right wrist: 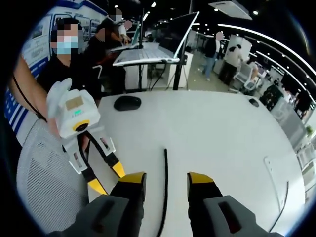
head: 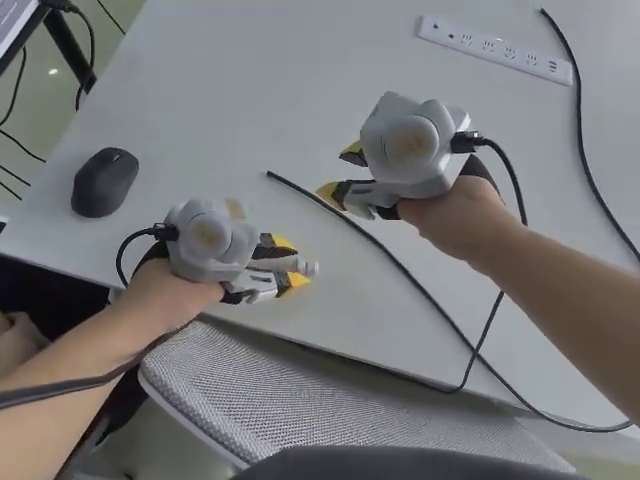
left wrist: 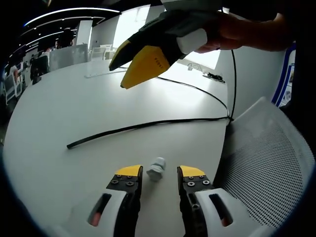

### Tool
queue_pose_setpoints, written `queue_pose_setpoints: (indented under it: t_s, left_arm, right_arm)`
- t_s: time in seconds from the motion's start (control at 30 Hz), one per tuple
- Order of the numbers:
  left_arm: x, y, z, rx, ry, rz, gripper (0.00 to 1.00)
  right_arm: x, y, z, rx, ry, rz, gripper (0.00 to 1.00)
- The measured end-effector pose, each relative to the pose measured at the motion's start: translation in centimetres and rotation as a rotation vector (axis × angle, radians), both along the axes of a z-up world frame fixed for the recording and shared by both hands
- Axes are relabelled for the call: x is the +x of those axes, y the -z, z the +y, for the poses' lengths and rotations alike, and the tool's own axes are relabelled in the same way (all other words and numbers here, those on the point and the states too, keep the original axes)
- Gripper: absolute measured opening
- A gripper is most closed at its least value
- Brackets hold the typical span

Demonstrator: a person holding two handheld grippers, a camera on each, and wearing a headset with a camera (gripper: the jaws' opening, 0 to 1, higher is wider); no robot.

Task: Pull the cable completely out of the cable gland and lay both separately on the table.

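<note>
Left tongs (left wrist: pixel 160 171), spread and gripping nothing, are pointing at the pale cable gland (left wrist: pixel 157 167), which is lying just ahead of their tips near the tabletop's (head: pixel 300 90) front edge. Right tongs (right wrist: pixel 166 177), also spread, are hanging above the black cable (left wrist: pixel 148 126), which is lying flat and apart from the gland. Separation is looking complete, and the next move is calling for lifting both tongs clear without nudging either part.

Cable (right wrist: pixel 165 187) lower end runs off right gripper view's bottom edge; cable gland (head: pixel 306 268) small, blurred in head view.
</note>
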State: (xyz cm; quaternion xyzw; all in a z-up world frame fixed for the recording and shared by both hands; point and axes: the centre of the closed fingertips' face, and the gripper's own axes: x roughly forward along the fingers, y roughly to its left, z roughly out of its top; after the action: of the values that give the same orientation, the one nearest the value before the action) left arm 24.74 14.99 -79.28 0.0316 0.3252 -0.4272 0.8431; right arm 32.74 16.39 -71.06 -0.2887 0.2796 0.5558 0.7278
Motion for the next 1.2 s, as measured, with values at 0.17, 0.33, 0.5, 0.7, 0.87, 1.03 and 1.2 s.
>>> queue_pose_setpoints:
  t_s: [0.17,0.33,0.5,0.7,0.87,1.03,1.2]
  left_arm:
    - [-0.2,-1.1,0.2,-0.009,-0.011,0.001,0.32]
    - [-0.4,-2.5,0.6,-0.029,-0.036,0.008,0.35]
    - [-0.8,-3.3,1.0,-0.039,-0.043,0.012,0.37]
    - [-1.3,-3.7,1.3,-0.033,-0.061,0.03,0.42]
    - [-1.4,-5.0,1.7,-0.048,-0.098,0.012,0.49]
    - [-2.0,-6.1,2.1,-0.05,-0.105,0.005,0.5]
    - [-2.3,-7.0,2.8,-0.052,-0.123,-0.004,0.55]
  right_arm:
    - [-0.3,-1.6,-2.0,0.037,0.051,-0.003,0.33]
    - [-0.4,-3.1,-4.4,0.093,0.125,0.011,0.37]
    - [-0.9,-4.3,-7.3,0.148,0.218,0.026,0.4]
    - [-2.1,-4.8,-10.4,0.214,0.297,0.058,0.43]
    - [-3.1,-4.9,-13.0,0.27,0.364,0.086,0.46]
    - [-4.5,-4.2,-15.0,0.281,0.392,0.099,0.5]
    - [-6.0,-3.7,-16.5,0.29,0.416,0.117,0.53]
